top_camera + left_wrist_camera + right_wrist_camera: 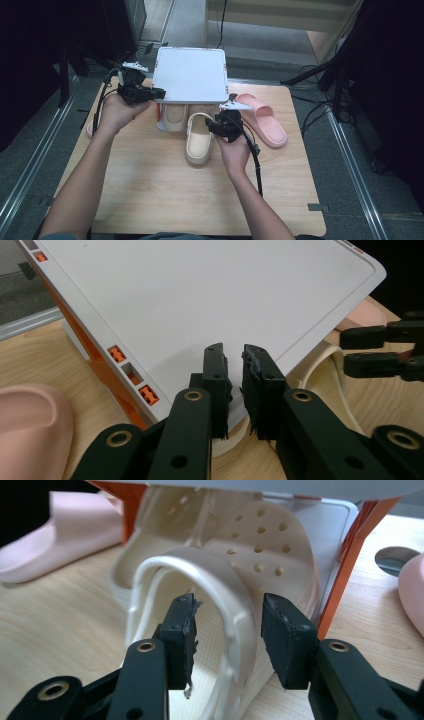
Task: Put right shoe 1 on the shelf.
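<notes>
The white lid [190, 74] of the rack covers the toe end of one cream clog [174, 117] in the high view, and whatever else sits beneath it. A pink slipper [90, 128] at the counter's [150, 190] left edge is mostly behind the person's left hand [116, 111]. In the left gripper view another pink shape [30, 427] is cut off by the frame, too blurred to name. The near strap of the cream clog [225, 630] is blurred between the right tongs [227, 630].

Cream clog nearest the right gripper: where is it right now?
In the high view the cream clog lies mid-table, toe toward the white rack, beside a second cream clog under the rack, with the right gripper at its heel side.
</notes>
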